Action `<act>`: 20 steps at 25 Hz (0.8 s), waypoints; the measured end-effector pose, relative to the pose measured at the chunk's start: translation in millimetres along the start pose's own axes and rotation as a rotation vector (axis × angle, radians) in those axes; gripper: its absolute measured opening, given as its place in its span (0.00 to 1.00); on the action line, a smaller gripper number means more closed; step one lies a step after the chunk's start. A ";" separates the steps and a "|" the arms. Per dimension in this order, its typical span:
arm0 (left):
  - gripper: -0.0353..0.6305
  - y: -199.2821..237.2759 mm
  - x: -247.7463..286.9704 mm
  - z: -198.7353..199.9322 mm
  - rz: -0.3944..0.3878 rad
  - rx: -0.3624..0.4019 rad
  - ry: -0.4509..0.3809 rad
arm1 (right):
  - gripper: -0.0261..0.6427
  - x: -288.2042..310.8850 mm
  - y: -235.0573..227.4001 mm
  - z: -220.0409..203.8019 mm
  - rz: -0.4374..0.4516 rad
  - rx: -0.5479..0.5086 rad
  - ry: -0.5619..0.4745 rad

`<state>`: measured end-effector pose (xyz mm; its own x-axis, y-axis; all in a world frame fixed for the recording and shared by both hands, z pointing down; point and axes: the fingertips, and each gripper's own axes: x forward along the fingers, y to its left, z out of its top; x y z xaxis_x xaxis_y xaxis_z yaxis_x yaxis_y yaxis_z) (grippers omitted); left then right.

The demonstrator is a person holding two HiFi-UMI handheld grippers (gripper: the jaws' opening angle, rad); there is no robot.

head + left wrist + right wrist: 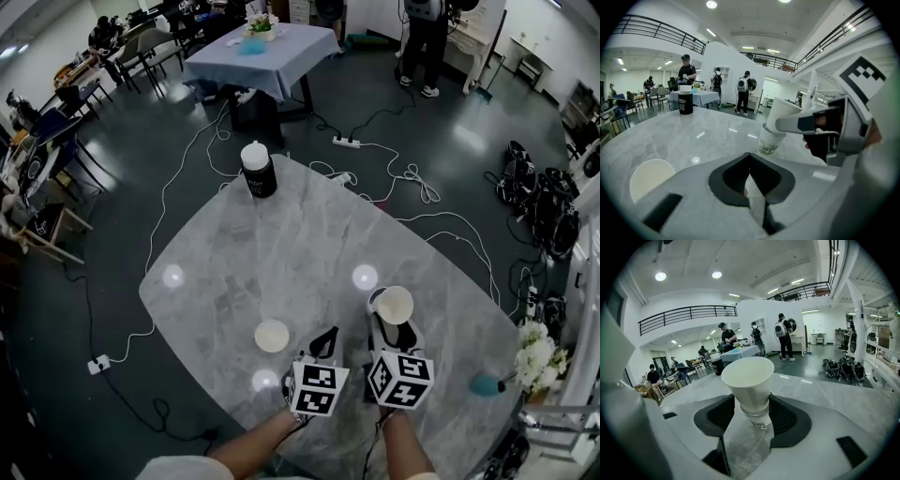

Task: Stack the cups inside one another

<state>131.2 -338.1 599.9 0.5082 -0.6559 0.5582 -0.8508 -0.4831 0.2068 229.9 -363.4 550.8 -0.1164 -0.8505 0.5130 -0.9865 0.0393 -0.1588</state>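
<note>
Grey marble table (234,272) fills the head view in an open hall, with a black jar (258,170) at its far edge, a lone cup (272,336) just left of the left gripper (324,343), and the right gripper (395,328) holding a white cup (395,305) at the near right. Left gripper view: its jaws are pressed together on nothing, and the white cup sits tilted in a printed cup (768,143) to the right. Right gripper view: the jaws clamp the white cup, its base set in the printed cup.
</note>
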 end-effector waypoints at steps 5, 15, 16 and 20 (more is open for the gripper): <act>0.05 3.0 4.8 -0.5 0.008 -0.002 -0.007 | 0.35 6.2 -0.8 -2.9 0.004 -0.009 0.006; 0.05 -0.2 5.7 -3.9 0.008 -0.003 0.009 | 0.37 6.3 -3.1 -8.2 0.015 -0.009 0.001; 0.05 -1.3 5.6 -3.6 0.006 -0.003 0.010 | 0.37 5.2 -3.4 -7.3 0.013 -0.007 -0.003; 0.05 -4.0 4.5 -5.2 -0.001 0.001 0.015 | 0.37 1.2 -5.6 -4.3 0.002 0.002 -0.016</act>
<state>136.2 -336.0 605.8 0.5065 -0.6468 0.5702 -0.8505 -0.4837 0.2067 234.8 -362.4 555.9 -0.1161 -0.8588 0.4989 -0.9862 0.0398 -0.1610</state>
